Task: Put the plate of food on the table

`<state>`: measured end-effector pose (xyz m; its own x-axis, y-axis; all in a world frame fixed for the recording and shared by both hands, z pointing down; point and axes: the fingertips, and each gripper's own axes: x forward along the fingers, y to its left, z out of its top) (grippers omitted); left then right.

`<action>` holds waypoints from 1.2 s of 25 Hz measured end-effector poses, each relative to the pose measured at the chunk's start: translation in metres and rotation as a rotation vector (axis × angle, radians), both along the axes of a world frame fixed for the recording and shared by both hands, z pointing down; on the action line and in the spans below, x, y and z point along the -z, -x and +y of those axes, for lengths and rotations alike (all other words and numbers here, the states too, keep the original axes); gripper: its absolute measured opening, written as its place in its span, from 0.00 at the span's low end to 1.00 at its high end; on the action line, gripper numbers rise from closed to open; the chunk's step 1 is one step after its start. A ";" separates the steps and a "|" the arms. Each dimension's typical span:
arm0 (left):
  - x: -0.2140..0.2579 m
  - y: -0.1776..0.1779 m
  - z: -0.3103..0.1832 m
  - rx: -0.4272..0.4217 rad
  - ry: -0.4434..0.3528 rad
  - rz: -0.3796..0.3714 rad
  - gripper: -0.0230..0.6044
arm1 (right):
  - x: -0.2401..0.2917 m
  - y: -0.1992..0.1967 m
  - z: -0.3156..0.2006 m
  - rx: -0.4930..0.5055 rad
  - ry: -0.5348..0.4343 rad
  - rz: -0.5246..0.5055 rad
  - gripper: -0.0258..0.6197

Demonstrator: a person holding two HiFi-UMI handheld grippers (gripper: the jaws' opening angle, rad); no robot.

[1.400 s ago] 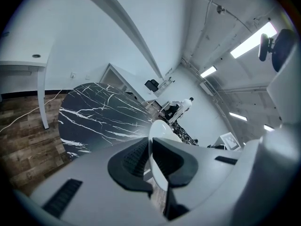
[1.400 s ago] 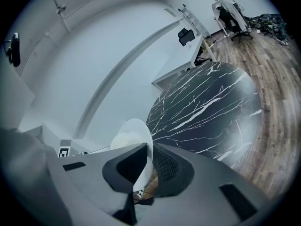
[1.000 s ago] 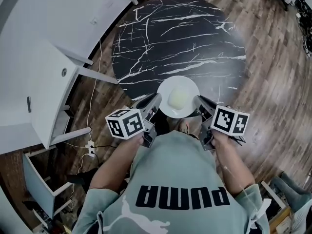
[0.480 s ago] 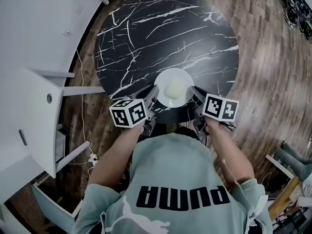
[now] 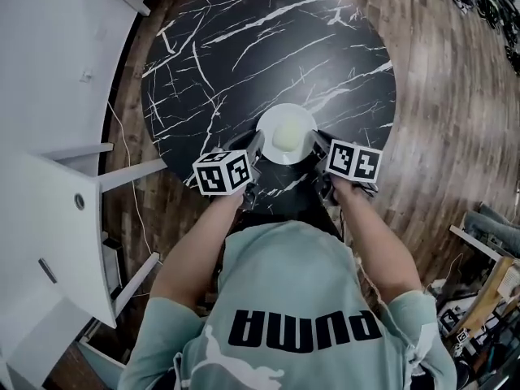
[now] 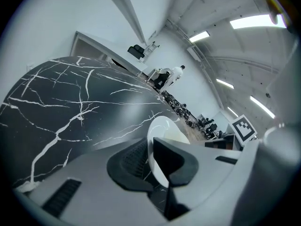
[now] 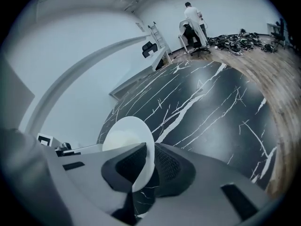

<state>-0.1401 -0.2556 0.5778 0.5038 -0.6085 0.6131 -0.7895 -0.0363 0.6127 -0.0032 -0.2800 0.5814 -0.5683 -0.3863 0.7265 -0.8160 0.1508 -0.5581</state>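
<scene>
A white plate (image 5: pixel 286 134) with a pale round piece of food (image 5: pixel 285 137) is held over the near part of the round black marble table (image 5: pixel 244 47). My left gripper (image 5: pixel 254 151) is shut on the plate's left rim, my right gripper (image 5: pixel 315 146) on its right rim. In the left gripper view the plate (image 6: pixel 164 135) stands edge-on between the jaws of the left gripper (image 6: pixel 153 161). The right gripper view shows the plate (image 7: pixel 129 135) pinched in the right gripper (image 7: pixel 149 166). Whether the plate touches the tabletop I cannot tell.
White cabinets and panels (image 5: pixel 57 136) stand to the left, with a cable on the wooden floor (image 5: pixel 455 120). A person (image 7: pixel 192 18) works at a white desk far across the room beside a pile of dark gear (image 7: pixel 240 44). Clutter lies at the lower right (image 5: pixel 487 291).
Both grippers have carried the plate forward from the table's near edge to over the tabletop. The table has come closer and more fully into view.
</scene>
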 end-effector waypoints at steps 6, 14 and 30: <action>-0.031 0.006 -0.012 -0.094 0.020 -0.073 0.11 | -0.025 0.005 -0.007 -0.030 -0.015 0.051 0.12; -0.050 0.007 -0.023 -0.166 0.030 -0.143 0.11 | -0.047 0.008 -0.015 -0.044 -0.027 0.108 0.12; -0.051 0.027 -0.035 -0.192 -0.031 -0.233 0.13 | -0.044 0.001 -0.018 -0.039 -0.121 0.230 0.13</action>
<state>-0.1673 -0.2910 0.6284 0.4599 -0.5360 0.7079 -0.8853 -0.2148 0.4124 -0.0041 -0.2978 0.6256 -0.3767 -0.4967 0.7819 -0.9257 0.1712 -0.3373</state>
